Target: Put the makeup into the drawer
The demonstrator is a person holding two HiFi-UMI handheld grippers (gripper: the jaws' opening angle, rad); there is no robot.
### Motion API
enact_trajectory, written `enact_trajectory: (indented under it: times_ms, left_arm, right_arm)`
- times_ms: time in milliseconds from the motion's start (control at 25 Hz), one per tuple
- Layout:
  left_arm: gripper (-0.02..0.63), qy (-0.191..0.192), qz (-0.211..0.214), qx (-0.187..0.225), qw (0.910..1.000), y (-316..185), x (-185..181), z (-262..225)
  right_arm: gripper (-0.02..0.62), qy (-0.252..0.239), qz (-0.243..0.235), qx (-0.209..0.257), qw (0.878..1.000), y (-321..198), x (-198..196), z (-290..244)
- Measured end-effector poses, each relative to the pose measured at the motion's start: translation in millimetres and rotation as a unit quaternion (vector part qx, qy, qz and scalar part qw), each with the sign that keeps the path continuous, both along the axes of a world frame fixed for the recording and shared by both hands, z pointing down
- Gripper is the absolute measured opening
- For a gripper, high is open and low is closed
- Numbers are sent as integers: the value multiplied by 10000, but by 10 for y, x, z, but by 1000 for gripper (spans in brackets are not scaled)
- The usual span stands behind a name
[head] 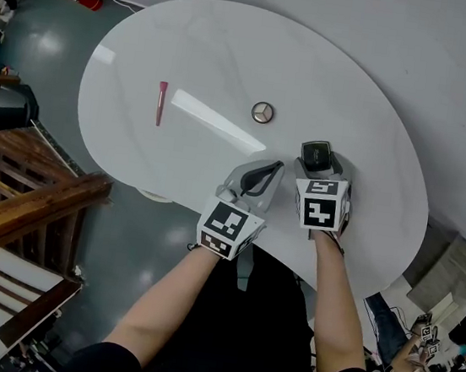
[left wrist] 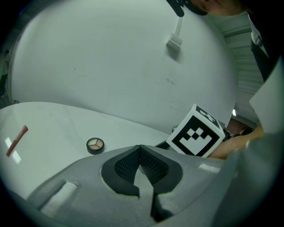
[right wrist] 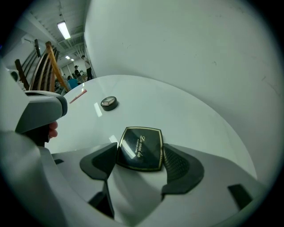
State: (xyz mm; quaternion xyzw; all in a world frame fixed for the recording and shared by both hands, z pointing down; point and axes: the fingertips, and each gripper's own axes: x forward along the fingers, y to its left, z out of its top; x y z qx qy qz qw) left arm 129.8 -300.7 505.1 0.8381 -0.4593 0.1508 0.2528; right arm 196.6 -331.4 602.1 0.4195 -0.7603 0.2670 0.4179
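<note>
White table (head: 233, 53): right gripper (right wrist: 141, 165) jaws clamp compact (right wrist: 140, 146) near edge

The compact (right wrist: 140, 149) is glossy black plastic with a gilt edge, on a smooth, shiny white table (head: 233, 53).

White glossy oval table (head: 233, 53): slim pink tube (head: 160, 102) lying flat toward its left side, round compact (head: 262, 112) near the middle and well apart from it, black square compact (head: 315, 155) by the near edge, contact with the top unclear.
</note>
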Motion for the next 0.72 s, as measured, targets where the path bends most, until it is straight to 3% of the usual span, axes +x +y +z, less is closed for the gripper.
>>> enact_trajectory:
  times_ms: [720]
  left_arm:
    - [9, 82, -129, 95, 9998, 45, -14, -165]
  right_arm:
    - [331, -960, 381, 86, 9946, 24, -49, -302]
